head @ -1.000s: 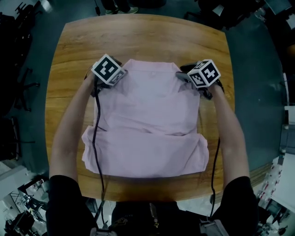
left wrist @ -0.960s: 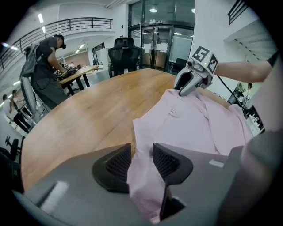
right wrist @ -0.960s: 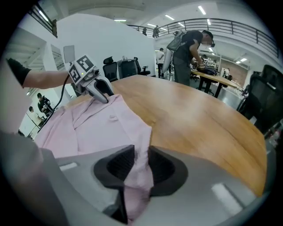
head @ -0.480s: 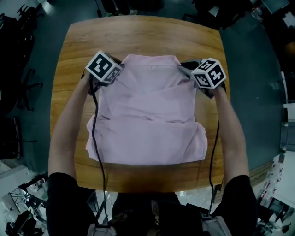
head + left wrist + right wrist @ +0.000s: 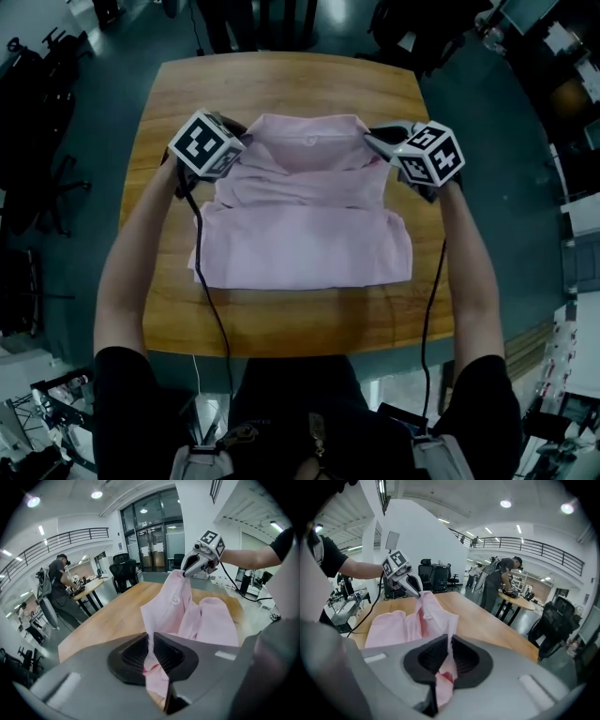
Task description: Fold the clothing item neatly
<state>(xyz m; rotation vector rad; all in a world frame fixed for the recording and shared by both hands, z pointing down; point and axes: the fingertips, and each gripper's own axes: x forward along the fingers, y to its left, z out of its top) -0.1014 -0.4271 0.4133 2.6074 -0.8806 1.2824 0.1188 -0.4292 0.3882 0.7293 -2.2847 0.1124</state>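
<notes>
In the middle of the frame the pink shirt (image 5: pixel 305 234) lies on the wooden worktop (image 5: pixel 281 84), its collar end held up by the left gripper (image 5: pixel 239 142) at upper left and the right gripper (image 5: pixel 372 141) at upper right, each with fingers just closed, pinching a shoulder of the cloth

Left tongs (image 5: pixel 239 143) and right tongs (image 5: pixel 371 140) have just closed, each pinching a collar-end corner of the pale pink fabric shirt (image 5: pixel 305 246). That end is now raised off the wooden surface (image 5: pixel 281 86).
</notes>
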